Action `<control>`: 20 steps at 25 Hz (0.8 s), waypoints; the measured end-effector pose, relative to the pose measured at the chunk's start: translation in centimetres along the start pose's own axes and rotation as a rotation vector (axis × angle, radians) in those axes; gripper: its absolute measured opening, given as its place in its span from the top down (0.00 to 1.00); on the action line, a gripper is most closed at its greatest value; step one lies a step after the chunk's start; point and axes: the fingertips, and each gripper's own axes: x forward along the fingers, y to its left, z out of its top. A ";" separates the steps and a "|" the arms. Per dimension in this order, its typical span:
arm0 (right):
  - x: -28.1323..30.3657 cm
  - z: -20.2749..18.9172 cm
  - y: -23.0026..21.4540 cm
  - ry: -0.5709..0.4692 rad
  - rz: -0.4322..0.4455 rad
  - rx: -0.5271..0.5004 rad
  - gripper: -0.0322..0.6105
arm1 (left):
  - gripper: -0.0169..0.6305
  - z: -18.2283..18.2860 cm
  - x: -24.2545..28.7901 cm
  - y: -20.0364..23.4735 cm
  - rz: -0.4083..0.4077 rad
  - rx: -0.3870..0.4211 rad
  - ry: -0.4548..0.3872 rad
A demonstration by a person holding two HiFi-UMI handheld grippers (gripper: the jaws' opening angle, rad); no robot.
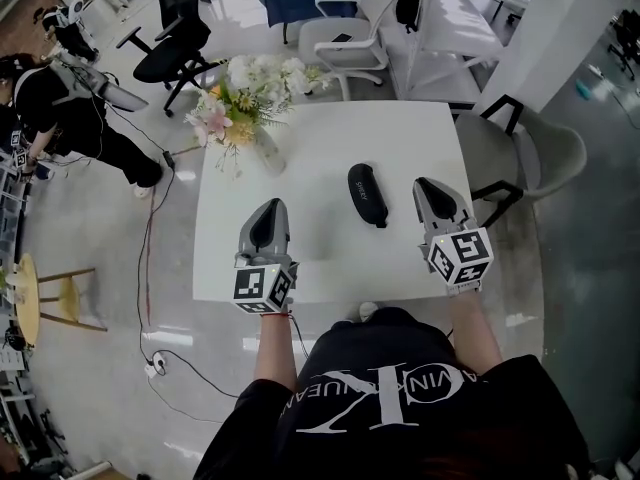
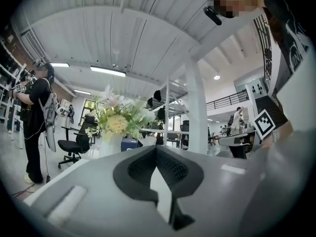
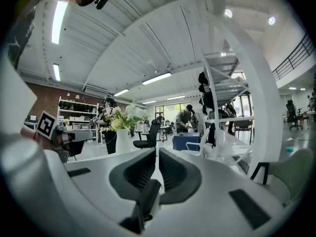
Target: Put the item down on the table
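At centre frame in the head view, the case [image 1: 367,194] is lying flat on the table [image 1: 320,148]. It is touching neither gripper and is sitting well in from every edge, so the put-down is judged to be already done. Just right of the case, the right gripper [image 1: 432,196] is pointing up-frame, its jaws clenched together on nothing, as its own view is showing. Toward lower left, with bare tabletop between, the left gripper [image 1: 268,220] is likewise showing jaws pressed shut and empty. At the table's upper-left corner a vase [image 1: 266,153] of flowers is standing close to the edge.

Hazards, as judged from this layout:
- **Knocking the case:** the right gripper is sitting nearest it, so a careless sideways sweep toward frame-left could nudge or spin the case across the smooth top.
- **Tipping the vase:** the left gripper is aiming roughly at it, and a forward push could tip the top-heavy vase over the edge.
- **Needless re-grasp:** closing on the case again would undo a finished placement.
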 end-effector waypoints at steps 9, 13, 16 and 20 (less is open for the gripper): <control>-0.6 2.5 -0.7 -0.064 -0.008 -0.004 0.90 | 0.96 2.1 0.0 0.3 0.016 0.017 -0.045; -0.8 2.7 -0.9 -0.071 -0.010 -0.004 0.90 | 0.96 2.3 -0.4 0.8 0.036 0.019 -0.050; -0.7 2.6 -0.9 -0.073 -0.007 0.001 0.90 | 0.96 2.4 -0.6 1.0 0.045 0.018 -0.050; -0.8 2.5 -0.9 -0.076 -0.007 0.011 0.90 | 0.96 2.2 -0.7 0.9 0.046 0.020 -0.048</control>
